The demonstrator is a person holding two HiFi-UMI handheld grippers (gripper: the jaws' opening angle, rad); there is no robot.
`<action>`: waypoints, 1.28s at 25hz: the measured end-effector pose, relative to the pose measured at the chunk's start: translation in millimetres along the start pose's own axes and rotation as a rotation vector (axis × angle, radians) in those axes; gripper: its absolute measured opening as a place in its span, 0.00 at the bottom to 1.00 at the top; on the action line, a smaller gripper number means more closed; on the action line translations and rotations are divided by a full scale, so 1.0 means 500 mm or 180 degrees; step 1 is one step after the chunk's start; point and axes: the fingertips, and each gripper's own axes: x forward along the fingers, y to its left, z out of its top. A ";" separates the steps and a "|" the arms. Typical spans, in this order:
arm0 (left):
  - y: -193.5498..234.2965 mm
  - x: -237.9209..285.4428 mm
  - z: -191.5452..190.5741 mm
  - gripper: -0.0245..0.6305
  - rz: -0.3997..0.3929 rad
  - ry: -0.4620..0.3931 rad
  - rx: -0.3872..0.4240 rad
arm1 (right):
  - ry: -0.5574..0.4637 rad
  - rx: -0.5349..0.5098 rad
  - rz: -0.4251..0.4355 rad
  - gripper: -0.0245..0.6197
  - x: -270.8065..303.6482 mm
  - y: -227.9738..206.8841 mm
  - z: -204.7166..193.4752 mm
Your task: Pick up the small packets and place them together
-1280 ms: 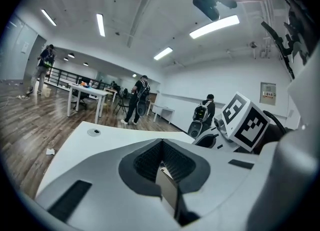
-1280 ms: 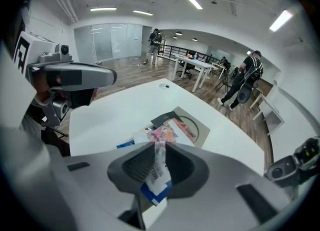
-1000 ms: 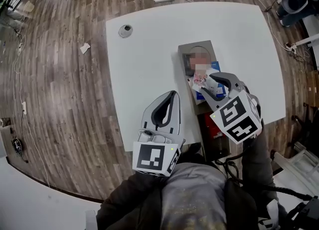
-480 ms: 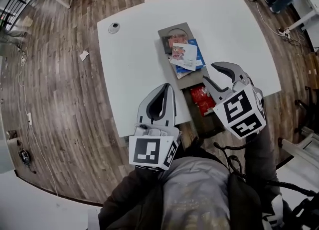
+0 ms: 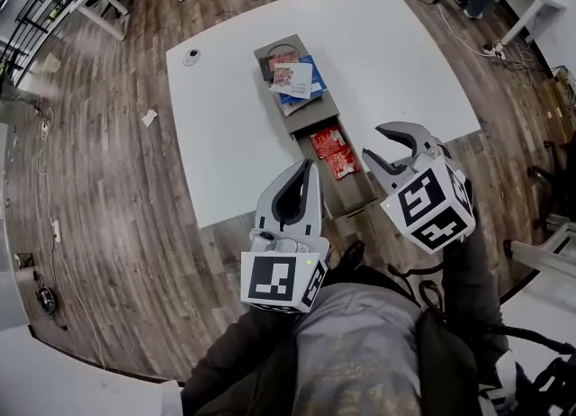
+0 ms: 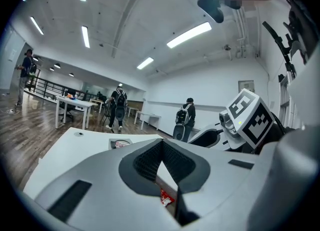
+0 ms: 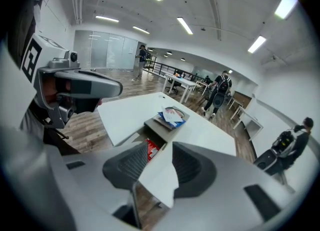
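Head view: left gripper (image 5: 309, 167) idle, fingers pressed together, empty. Right gripper (image 5: 373, 141) fingers spread, empty, probably readied for the red packets (image 5: 334, 152) lying just beyond its fingertips.

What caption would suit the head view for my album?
Left gripper and right gripper poised before a white table bearing small packets.

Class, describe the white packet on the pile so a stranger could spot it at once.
On the white table lies a long grey tray. At its far end sits a small pile of packets. The white packet is the top one, resting over a blue packet, unlike the red packets at the near end.
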 end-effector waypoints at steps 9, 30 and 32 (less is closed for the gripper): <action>0.053 -0.007 -0.005 0.04 0.0182 0.0022 -0.0056 | 0.0099 -0.0111 0.0284 0.28 0.074 0.050 0.008; 0.252 0.099 -0.080 0.04 0.0283 0.0467 -0.0370 | 0.1435 -0.0481 0.0749 0.18 0.321 0.111 -0.095; 0.247 0.100 -0.080 0.04 0.0255 0.0463 -0.0363 | 0.1364 -0.0452 0.0678 0.14 0.323 0.103 -0.091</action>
